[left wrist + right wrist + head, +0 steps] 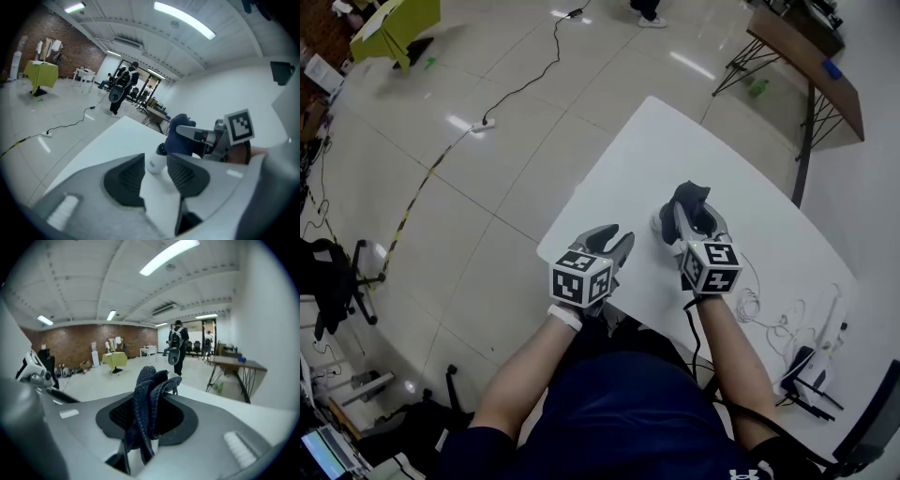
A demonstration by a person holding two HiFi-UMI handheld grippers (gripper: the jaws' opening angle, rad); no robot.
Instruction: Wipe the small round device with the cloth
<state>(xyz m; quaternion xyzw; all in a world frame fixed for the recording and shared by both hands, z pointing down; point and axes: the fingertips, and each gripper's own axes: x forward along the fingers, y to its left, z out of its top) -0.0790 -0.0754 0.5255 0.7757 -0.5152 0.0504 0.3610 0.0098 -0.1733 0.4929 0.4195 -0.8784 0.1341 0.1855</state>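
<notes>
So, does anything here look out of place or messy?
Nothing is spilled or broken. Only untidy bits: a loose tangle of white cable on the table's right side, and a black cord with a power strip trailing across the floor.

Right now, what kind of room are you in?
Probably a big open workshop or lab: a brick wall at the far end, a power strip with cable across the tiled floor, and a brown work table.

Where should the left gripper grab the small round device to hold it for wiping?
Probably pinch the device by its white lower body, across the round sides, coming in low from the side of the left gripper. It stands dark top up, with the cloth on its far side, so the top stays free.
</notes>
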